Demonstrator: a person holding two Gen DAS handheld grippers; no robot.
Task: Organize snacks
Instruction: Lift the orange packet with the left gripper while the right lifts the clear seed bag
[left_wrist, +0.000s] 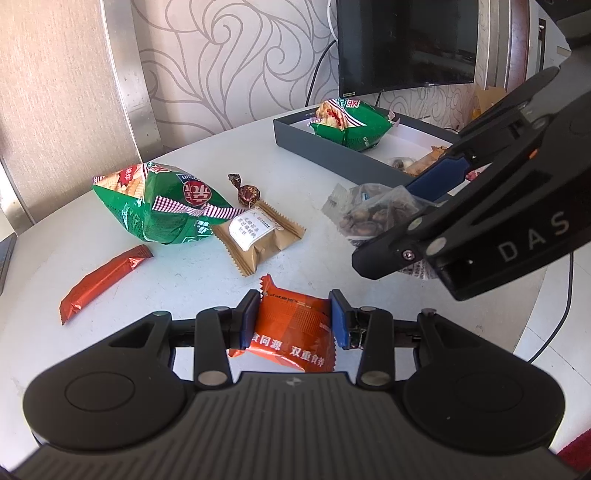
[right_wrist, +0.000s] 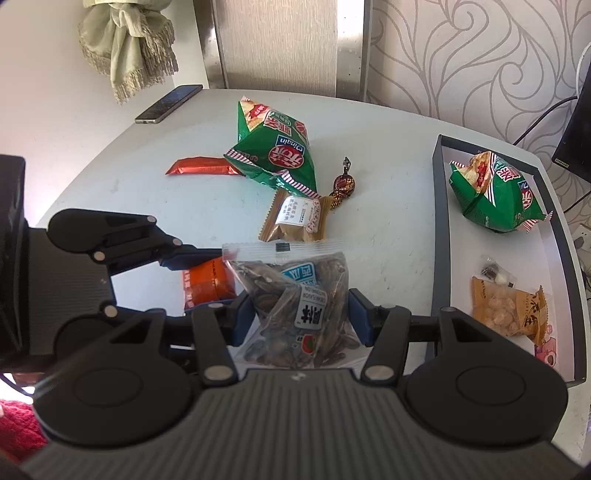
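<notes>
My left gripper (left_wrist: 293, 319) is shut on an orange snack packet (left_wrist: 291, 325) just above the white table (left_wrist: 192, 284); the packet also shows in the right wrist view (right_wrist: 208, 286). My right gripper (right_wrist: 301, 314) is shut on a clear bag of dark seeds (right_wrist: 303, 295), also seen in the left wrist view (left_wrist: 373, 214). On the table lie a green chip bag (left_wrist: 162, 206), a tan biscuit packet (left_wrist: 258, 232), a brown wrapped candy (left_wrist: 247, 190) and a red bar (left_wrist: 103, 280). The grey tray (right_wrist: 441, 229) at right holds another green chip bag (right_wrist: 498, 192) and small packets (right_wrist: 509, 312).
A phone (right_wrist: 168, 103) lies at the table's far left corner. A dark monitor (left_wrist: 406, 44) with cables stands behind the tray. A patterned wall and a metal strip rise behind the table. A green fringed cloth (right_wrist: 125, 48) hangs at upper left.
</notes>
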